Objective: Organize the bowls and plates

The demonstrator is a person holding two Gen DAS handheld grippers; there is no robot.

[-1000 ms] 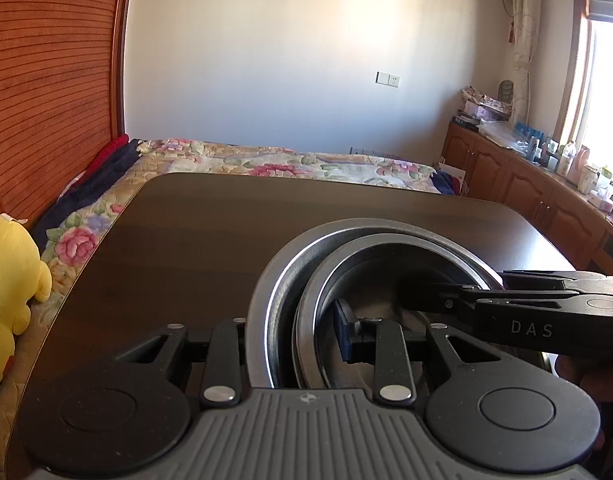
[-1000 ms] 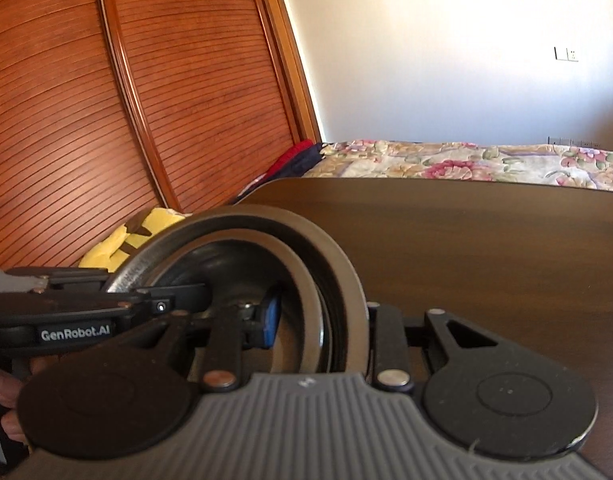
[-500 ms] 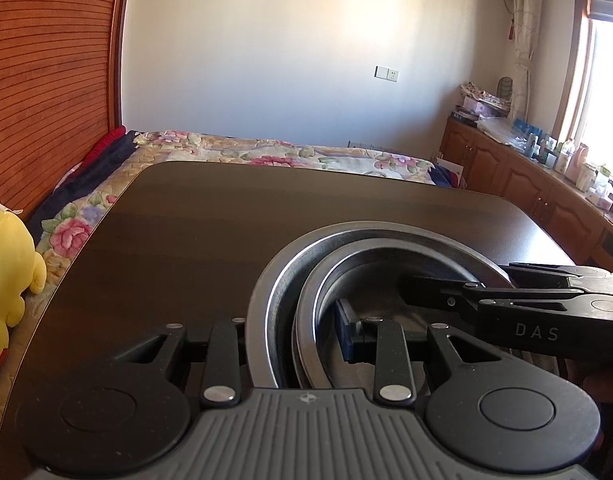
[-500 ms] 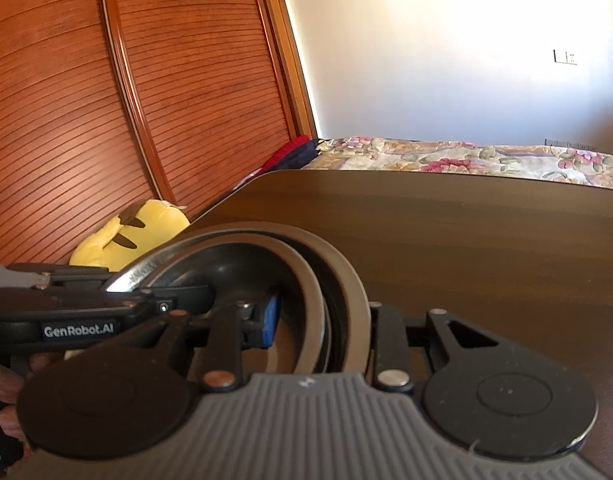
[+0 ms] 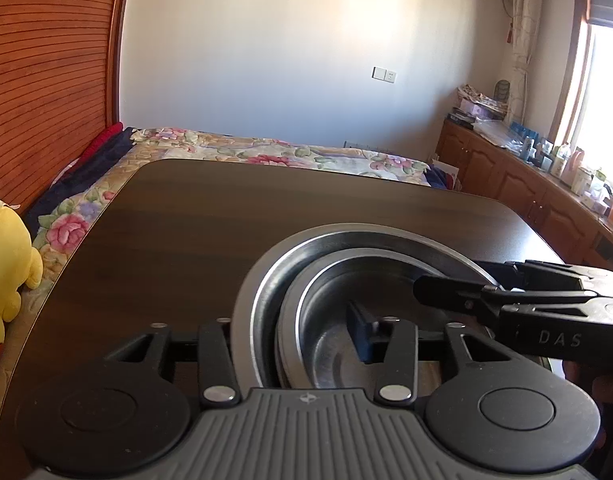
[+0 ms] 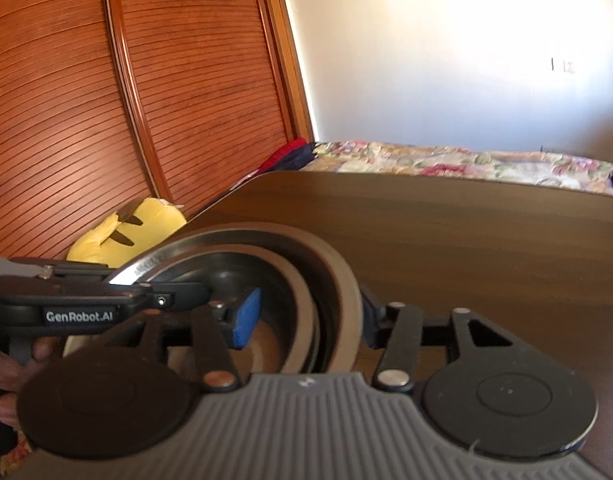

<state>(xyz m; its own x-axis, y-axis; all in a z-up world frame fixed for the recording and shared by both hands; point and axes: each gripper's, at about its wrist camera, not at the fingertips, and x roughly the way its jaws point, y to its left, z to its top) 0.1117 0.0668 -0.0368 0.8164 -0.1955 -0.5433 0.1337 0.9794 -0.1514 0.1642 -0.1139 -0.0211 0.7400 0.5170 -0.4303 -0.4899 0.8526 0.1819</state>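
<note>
A stack of nested steel dishes, a wide plate (image 5: pixel 266 276) with a bowl (image 5: pixel 338 344) inside it, is held over the near edge of the dark wooden table (image 5: pixel 194 224). My left gripper (image 5: pixel 290 336) is shut on the stack's left rim, one finger outside and the blue pad inside. My right gripper (image 6: pixel 306 316) is shut on the opposite rim (image 6: pixel 342 280), with its blue pad (image 6: pixel 246 316) inside the bowl. Each gripper shows in the other's view, the right one in the left wrist view (image 5: pixel 546 312) and the left one in the right wrist view (image 6: pixel 86 304).
A floral bedspread (image 5: pixel 266 152) lies beyond the table's far edge. A yellow plush toy (image 5: pixel 6 256) sits left of the table. A slatted wooden wardrobe (image 6: pixel 106 100) stands at the left. Cabinets with clutter (image 5: pixel 546 176) line the right wall.
Both grippers and the dish stack have pulled back and risen slightly, so more of the table top shows ahead. The grips on the rims are unchanged.
</note>
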